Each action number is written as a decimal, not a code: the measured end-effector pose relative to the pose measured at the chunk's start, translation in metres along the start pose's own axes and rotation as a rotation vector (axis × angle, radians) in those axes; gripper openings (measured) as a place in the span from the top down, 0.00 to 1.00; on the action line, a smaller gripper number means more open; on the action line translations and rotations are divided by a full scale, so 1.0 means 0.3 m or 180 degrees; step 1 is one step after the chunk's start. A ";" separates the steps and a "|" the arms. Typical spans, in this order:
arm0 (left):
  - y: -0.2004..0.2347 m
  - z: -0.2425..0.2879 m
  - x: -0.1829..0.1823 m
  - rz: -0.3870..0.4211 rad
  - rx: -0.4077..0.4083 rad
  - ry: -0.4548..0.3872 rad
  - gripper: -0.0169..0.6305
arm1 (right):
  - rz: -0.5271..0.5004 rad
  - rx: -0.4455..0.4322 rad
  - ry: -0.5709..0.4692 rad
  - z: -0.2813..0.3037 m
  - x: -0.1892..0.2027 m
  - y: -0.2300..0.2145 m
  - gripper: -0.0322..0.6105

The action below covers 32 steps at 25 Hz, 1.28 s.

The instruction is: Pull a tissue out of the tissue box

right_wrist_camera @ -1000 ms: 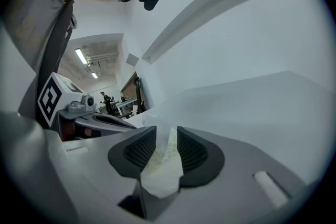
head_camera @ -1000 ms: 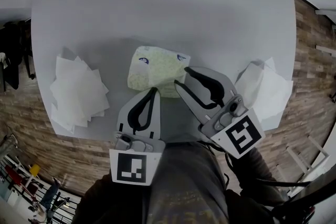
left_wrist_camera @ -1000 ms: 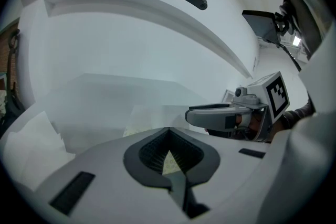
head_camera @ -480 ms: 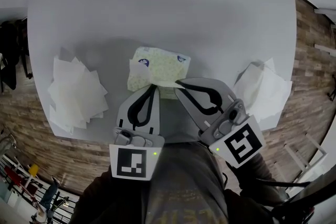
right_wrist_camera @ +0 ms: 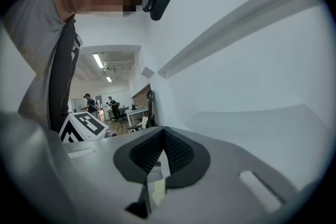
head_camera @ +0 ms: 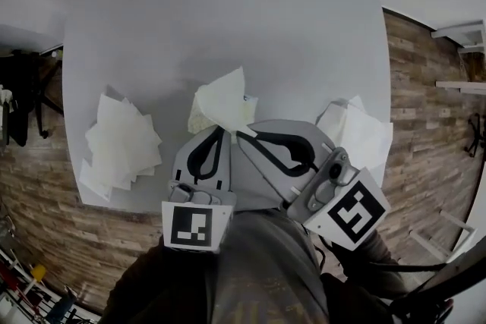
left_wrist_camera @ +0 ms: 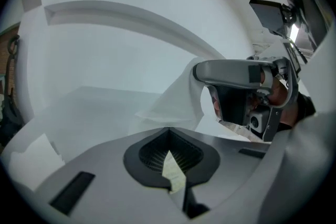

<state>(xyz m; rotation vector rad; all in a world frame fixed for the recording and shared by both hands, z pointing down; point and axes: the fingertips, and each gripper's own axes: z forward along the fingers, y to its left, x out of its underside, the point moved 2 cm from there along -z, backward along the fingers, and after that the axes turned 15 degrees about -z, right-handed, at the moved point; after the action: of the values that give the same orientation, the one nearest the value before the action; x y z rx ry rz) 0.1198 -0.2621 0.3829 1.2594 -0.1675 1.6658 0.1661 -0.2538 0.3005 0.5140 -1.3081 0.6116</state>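
Note:
The tissue pack (head_camera: 197,116), pale green with a fine pattern, lies near the front of the grey table (head_camera: 228,11); a raised tissue hides most of it. My left gripper (head_camera: 219,131) is shut on the pack's near edge, and a strip of patterned wrapper (left_wrist_camera: 173,171) shows between its jaws. My right gripper (head_camera: 240,135) is shut on a corner of a white tissue (head_camera: 225,101), which stands up over the pack. In the left gripper view this tissue (left_wrist_camera: 176,102) hangs from the right gripper (left_wrist_camera: 198,70). A sliver of tissue (right_wrist_camera: 157,186) sits between the right jaws.
A loose pile of white tissues (head_camera: 121,144) lies at the table's left front edge, and another pile (head_camera: 357,131) at the right front edge. A wooden floor (head_camera: 425,87) surrounds the table. Behind the grippers is the person's body (head_camera: 258,269).
The right gripper went from open beside the pack to shut on the tissue, then rose, drawing the tissue up. The left gripper stayed shut on the pack and rose a little.

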 end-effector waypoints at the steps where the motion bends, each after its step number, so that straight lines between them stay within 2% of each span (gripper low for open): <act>1: -0.019 -0.022 -0.034 0.0044 0.0002 -0.0110 0.98 | -0.0075 0.0020 -0.0061 -0.007 -0.041 -0.001 0.95; 4: -0.069 -0.128 -0.098 0.0157 -0.0054 -0.0351 0.98 | -0.0262 0.0048 -0.0186 -0.031 -0.145 0.037 0.95; 7: -0.085 -0.258 -0.104 0.0165 -0.0178 -0.0472 0.98 | -0.0388 0.0026 -0.0289 -0.044 -0.205 0.114 0.95; 16: 0.053 -0.549 -0.090 0.0111 -0.0598 -0.0711 0.98 | -0.0468 -0.0142 -0.0229 0.105 -0.181 0.326 0.95; 22: 0.303 -0.685 -0.088 0.0025 -0.0757 -0.0673 0.98 | -0.0424 -0.0212 -0.0003 0.381 -0.093 0.440 0.95; 28: 0.618 -0.830 -0.080 -0.0063 -0.0966 -0.0518 0.98 | -0.0268 -0.0345 0.0351 0.744 0.080 0.596 0.95; 32: 0.783 -0.911 -0.060 -0.0112 -0.1083 -0.0458 0.98 | -0.0146 -0.0328 0.0604 0.921 0.208 0.676 0.94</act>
<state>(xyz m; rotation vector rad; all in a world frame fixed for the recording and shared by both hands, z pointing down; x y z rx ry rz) -0.2368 -0.2202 0.3461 1.1138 -0.4924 1.4437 -0.1615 -0.2795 0.4163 0.3907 -1.1386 0.5385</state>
